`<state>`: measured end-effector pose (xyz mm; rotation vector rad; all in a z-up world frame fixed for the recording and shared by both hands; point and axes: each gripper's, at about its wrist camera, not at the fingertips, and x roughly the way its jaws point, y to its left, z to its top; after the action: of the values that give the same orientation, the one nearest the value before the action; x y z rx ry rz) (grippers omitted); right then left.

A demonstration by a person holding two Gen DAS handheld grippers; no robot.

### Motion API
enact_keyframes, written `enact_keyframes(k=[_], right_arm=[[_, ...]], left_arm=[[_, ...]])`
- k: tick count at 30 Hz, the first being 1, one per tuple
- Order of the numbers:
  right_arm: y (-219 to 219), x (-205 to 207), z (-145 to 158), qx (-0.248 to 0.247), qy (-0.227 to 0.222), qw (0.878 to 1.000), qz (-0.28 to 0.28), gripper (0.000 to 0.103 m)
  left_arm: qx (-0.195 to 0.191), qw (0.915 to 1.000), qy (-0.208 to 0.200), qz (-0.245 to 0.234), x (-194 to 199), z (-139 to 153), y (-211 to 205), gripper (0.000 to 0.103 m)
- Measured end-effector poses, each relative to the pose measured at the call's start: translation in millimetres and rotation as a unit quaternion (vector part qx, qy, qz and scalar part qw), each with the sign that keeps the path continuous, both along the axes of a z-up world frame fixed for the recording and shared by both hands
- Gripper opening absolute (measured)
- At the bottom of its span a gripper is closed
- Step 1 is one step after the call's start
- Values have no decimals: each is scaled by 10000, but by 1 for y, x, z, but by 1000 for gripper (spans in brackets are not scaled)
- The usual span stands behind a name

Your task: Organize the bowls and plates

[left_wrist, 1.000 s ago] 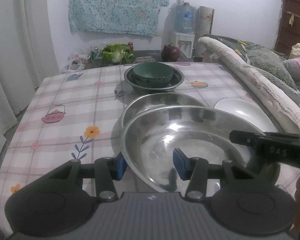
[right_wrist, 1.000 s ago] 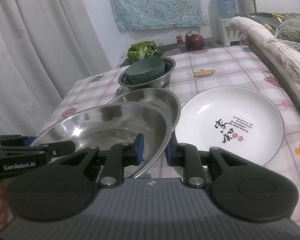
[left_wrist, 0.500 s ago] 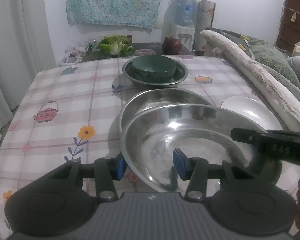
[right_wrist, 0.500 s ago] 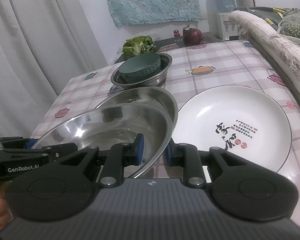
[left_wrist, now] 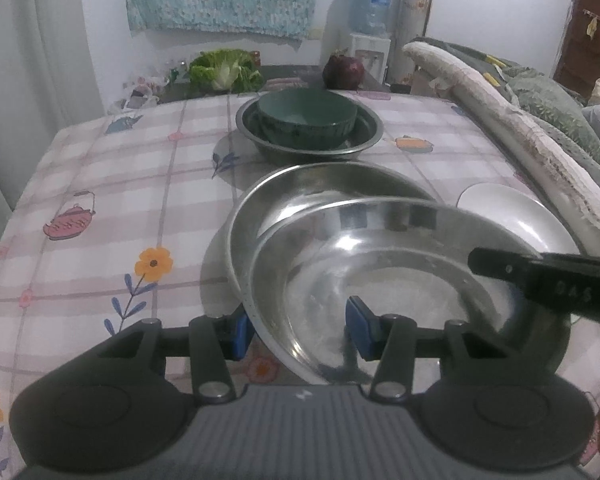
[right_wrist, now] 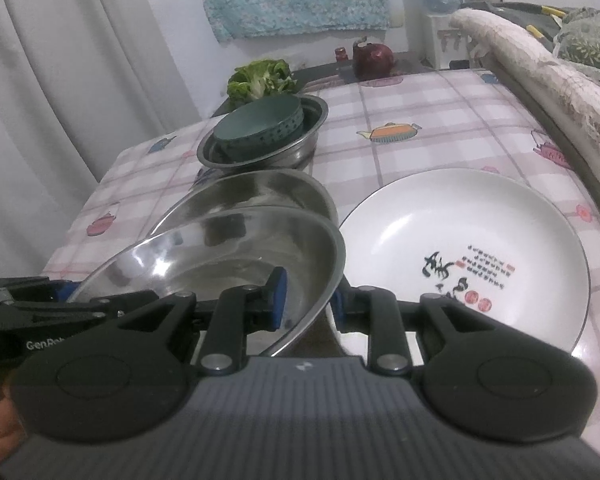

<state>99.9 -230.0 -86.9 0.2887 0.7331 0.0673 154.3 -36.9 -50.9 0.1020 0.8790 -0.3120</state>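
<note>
Both claws are clamped on one steel basin (left_wrist: 400,280): the left gripper (left_wrist: 298,330) pinches its rim at nine o'clock, the right gripper (right_wrist: 308,300) at three, carrying it tilted just above a second steel basin (left_wrist: 320,188) beyond, so nesting looks nearly done. Farther off at twelve, a green bowl (left_wrist: 306,118) already sits inside a dark basin (left_wrist: 364,136); the white plate (right_wrist: 460,256) at two o'clock remains unstacked.

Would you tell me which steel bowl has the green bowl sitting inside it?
The far steel bowl, smallest of the three, holds the green bowl.
</note>
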Motion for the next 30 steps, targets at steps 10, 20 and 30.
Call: enact_keyframes(k=[10,20,30], right_arm=[[-9,8,-5,106,38,9999,-98,42],[-11,8,-6,88,83,9998,-184,46],[-11,5,-6,98,86,9997,-216,48]], left_arm=[[-14,9999,45,90,6,-4,5,51],[-53,9999,88,135,6,-5,7,52],[-47,9999,-1,127,4,-2,7,54]])
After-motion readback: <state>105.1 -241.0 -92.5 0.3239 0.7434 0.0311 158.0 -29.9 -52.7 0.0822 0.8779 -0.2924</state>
